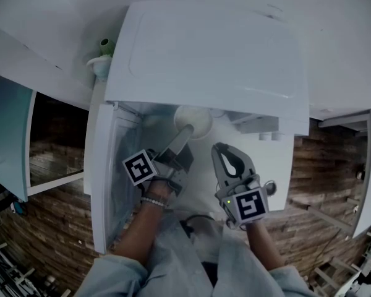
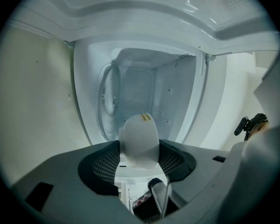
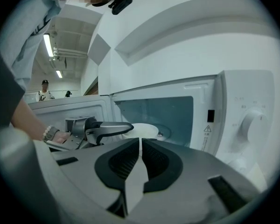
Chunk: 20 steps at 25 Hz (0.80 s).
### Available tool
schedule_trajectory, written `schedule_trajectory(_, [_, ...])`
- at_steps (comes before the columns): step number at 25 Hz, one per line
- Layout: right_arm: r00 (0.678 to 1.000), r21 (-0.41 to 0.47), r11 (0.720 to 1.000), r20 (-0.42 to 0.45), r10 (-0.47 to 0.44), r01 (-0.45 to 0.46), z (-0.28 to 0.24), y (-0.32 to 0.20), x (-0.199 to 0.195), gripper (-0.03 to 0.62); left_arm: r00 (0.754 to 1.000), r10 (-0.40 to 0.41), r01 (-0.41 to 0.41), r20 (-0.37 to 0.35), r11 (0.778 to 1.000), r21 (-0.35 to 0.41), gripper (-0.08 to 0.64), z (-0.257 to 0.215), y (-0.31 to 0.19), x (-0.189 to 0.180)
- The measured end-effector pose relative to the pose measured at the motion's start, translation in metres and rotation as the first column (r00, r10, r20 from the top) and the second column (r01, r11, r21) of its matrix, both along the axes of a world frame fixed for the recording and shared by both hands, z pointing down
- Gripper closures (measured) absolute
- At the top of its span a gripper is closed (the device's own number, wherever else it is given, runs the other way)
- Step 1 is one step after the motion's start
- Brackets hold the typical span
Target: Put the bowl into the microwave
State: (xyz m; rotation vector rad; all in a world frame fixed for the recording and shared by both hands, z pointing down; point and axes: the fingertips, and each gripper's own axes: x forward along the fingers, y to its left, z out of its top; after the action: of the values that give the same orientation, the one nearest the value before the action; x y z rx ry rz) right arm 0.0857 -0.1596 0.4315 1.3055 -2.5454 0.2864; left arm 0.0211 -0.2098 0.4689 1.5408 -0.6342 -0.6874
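Left gripper view is showing the left gripper squeezing the rim of the bowl. The right gripper is hanging just outside, with its jaws pinched nearly together on nothing. The bowl is sitting in the air at the front edge of the microwave opening, and the door is standing wide open. I think the carrying is nearly done. Pushing it in, setting it down and letting go are still waiting. The bowl is looking white and smooth, wearing a tiny yellow sticker.
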Motion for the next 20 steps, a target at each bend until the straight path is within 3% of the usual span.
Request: schedule_trajectory(20, [0.997, -0.114, 0.993, -0.07, -0.026, 0.018, 0.051, -0.031, -0.021, 0.502, 0.999, -0.034, 0.033, -0.021, 0.998, -0.056, 0.325, 0.029, -0.03, -0.001])
